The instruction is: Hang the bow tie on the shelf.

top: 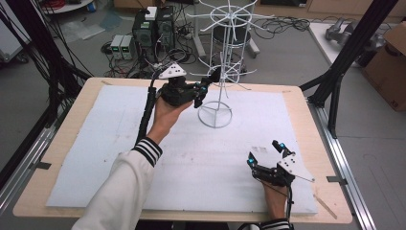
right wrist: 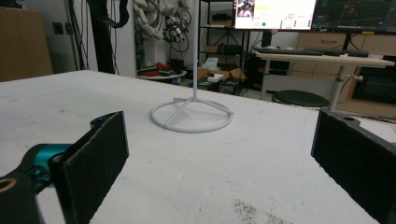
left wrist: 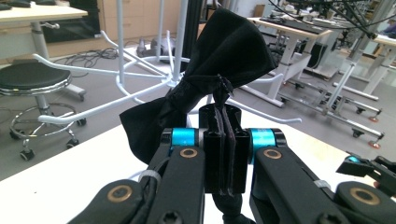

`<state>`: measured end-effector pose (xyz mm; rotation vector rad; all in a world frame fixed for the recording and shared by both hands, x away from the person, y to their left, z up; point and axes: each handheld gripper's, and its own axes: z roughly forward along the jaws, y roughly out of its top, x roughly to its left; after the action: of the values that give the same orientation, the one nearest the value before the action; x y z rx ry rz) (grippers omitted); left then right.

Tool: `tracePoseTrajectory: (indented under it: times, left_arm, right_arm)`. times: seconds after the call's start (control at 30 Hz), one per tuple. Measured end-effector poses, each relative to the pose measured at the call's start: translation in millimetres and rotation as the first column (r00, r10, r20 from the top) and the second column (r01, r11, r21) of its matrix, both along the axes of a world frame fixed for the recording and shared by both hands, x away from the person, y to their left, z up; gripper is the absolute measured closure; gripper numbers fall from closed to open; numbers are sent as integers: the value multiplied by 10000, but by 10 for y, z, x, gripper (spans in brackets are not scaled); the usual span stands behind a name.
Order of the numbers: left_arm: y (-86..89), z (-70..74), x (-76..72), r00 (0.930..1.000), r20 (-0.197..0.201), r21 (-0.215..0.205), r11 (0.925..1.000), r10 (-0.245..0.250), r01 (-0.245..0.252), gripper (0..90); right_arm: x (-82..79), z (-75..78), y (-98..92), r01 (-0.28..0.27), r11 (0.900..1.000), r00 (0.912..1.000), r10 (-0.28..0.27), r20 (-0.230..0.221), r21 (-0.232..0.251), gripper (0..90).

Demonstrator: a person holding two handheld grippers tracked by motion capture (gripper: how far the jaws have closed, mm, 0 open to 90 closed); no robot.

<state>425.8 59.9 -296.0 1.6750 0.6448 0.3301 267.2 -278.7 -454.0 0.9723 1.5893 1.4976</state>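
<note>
White table padding (top: pixel 119 143) carries a wire rack (top: pixel 218 96); left claw (left wrist: pixel 224 140) pinches black cloth (left wrist: pixel 224 60).

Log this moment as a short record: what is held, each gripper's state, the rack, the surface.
held item: black cloth, bunched, pinched at a gathered part
left gripper: shut on the black cloth, raised beside the rack's arms
right gripper: open, nothing between its pads, low over the table
rack: white wire rack, upright, ring base on the table
surface: white sheet on a wooden table
</note>
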Motion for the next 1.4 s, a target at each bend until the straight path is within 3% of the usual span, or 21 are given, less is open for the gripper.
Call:
tracePoseTrajectory:
  times: [0.6,0.83,1.03,1.4]
  left_arm:
    - [-37,1,-28,10000,8,201,9998,59,-59,876]
    - [-9,13,-21,9999,-89,-109,9999,-61,60,866]
    - [-9,11,-17,9993,-242,-301,9991,-302,294,770]
    - [33,37,-27,9990,-164,-663,9969,-424,412,610]
  right_arm:
    - [1,-1,-1,-6,10000,10000,6,22,-9,30]
    - [1,0,-1,-2,10000,10000,2,38,3,30]
    - [0,-1,-1,8,10000,10000,-8,19,-17,30]
    - [0,1,0,17,10000,10000,-17,28,3,30]
